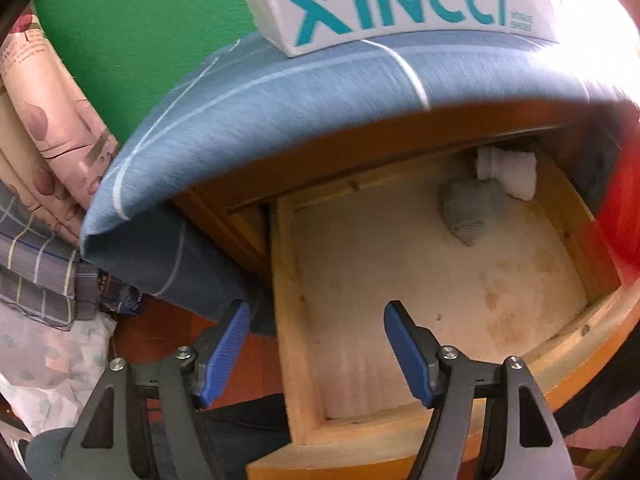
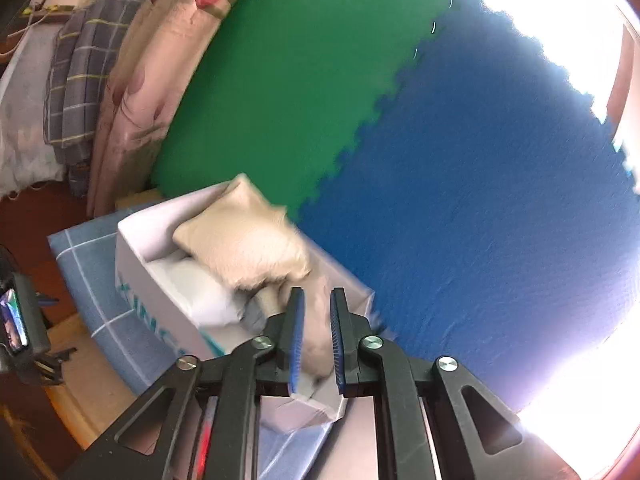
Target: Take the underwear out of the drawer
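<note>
The right tool (image 2: pixel 316 336) is gripping beige underwear (image 2: pixel 248 244) over the white box (image 2: pixel 152 280), best released low inside, while the left tool (image 1: pixel 316 344), gaping, is hovering above the drawer (image 1: pixel 440 280).

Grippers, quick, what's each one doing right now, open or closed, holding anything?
Left gripper: open, empty, above the drawer.
Right gripper: closed on the beige underwear over the white box.
</note>
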A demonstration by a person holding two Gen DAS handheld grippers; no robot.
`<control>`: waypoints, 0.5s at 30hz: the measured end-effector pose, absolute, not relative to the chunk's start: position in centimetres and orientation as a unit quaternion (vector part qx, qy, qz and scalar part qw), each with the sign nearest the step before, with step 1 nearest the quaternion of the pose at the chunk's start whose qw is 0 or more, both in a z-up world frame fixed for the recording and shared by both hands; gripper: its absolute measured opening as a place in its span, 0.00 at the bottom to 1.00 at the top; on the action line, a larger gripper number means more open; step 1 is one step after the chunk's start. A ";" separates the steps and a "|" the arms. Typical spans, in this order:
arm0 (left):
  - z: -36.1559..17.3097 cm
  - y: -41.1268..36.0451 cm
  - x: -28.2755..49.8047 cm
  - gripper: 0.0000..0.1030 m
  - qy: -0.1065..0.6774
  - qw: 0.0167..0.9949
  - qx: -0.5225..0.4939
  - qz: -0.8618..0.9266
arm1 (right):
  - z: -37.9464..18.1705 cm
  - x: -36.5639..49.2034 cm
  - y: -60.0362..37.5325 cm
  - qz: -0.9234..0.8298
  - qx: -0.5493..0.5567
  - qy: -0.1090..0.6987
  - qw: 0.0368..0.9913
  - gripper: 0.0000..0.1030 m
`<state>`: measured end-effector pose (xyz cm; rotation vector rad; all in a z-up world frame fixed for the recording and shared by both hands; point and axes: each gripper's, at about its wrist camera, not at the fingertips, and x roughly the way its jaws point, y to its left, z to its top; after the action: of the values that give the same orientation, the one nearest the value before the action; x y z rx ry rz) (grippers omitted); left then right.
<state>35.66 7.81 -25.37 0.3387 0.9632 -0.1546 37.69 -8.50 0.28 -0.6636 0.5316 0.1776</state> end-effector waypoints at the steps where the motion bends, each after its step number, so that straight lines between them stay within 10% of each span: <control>1: -25.5 7.7 35.7 0.69 0.464 0.869 0.154 -0.076 | 0.0 37.6 -9.0 0.104 -0.294 0.274 0.910 0.07; 6: -25.3 8.6 36.0 0.69 0.476 0.868 0.117 -0.081 | -4.2 34.4 -11.9 0.153 -0.242 0.334 0.898 0.18; 9: -24.8 9.6 36.0 0.69 0.473 0.873 0.086 -0.079 | -8.1 32.0 -12.5 0.188 -0.259 0.403 0.857 0.77; 12: -25.2 9.0 35.8 0.69 0.475 0.871 0.101 -0.078 | -14.9 29.7 -12.7 0.206 -0.310 0.475 0.797 0.75; 15: -25.4 7.8 35.3 0.69 0.466 0.871 0.132 -0.079 | -20.5 30.8 -13.4 0.209 -0.261 0.543 0.770 0.51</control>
<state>35.34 7.81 -25.38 0.2759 0.9748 -0.1652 30.79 -13.41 -20.52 -0.5663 1.1776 0.4541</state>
